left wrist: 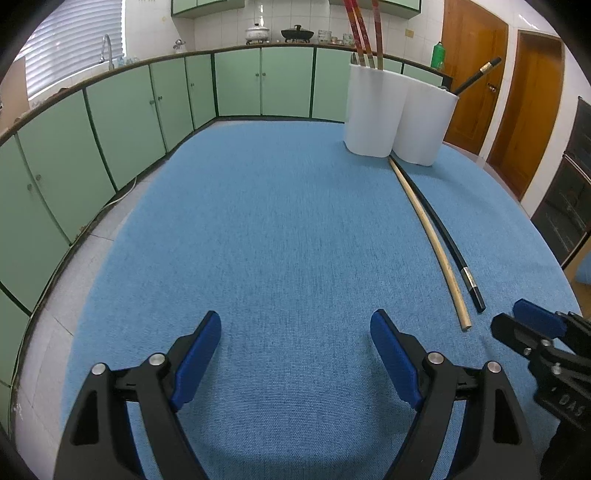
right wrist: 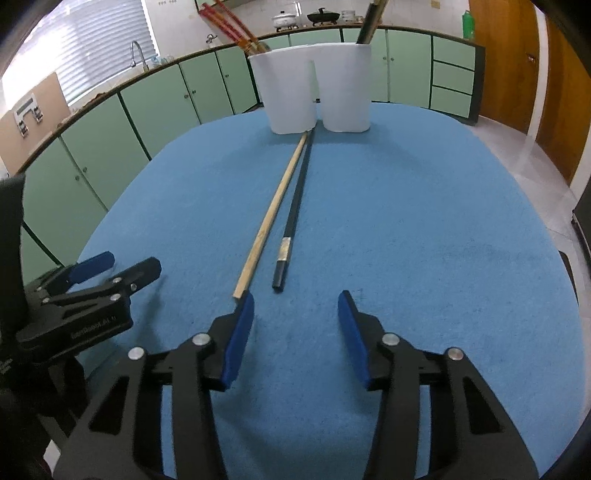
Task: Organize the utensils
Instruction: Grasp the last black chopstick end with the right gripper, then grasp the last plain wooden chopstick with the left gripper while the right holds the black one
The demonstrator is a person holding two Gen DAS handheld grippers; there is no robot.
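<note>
A pale wooden chopstick (right wrist: 269,218) and a black chopstick with a silver band (right wrist: 293,214) lie side by side on the blue table mat (right wrist: 406,229), pointing at a white two-compartment holder (right wrist: 310,92). The holder's left compartment has red chopsticks (right wrist: 225,26), the right a black one. My right gripper (right wrist: 295,314) is open and empty, just short of the chopsticks' near ends. My left gripper (left wrist: 295,332) is open and empty over bare mat, left of the wooden chopstick (left wrist: 428,236), black chopstick (left wrist: 443,236) and holder (left wrist: 399,114). The right gripper shows in the left wrist view (left wrist: 517,325).
Green kitchen cabinets (left wrist: 147,110) run behind the table, with a sink tap (left wrist: 107,48) and pots (left wrist: 295,34) on the counter. Wooden doors (left wrist: 509,99) stand at the right. The left gripper shows at the left edge of the right wrist view (right wrist: 122,266).
</note>
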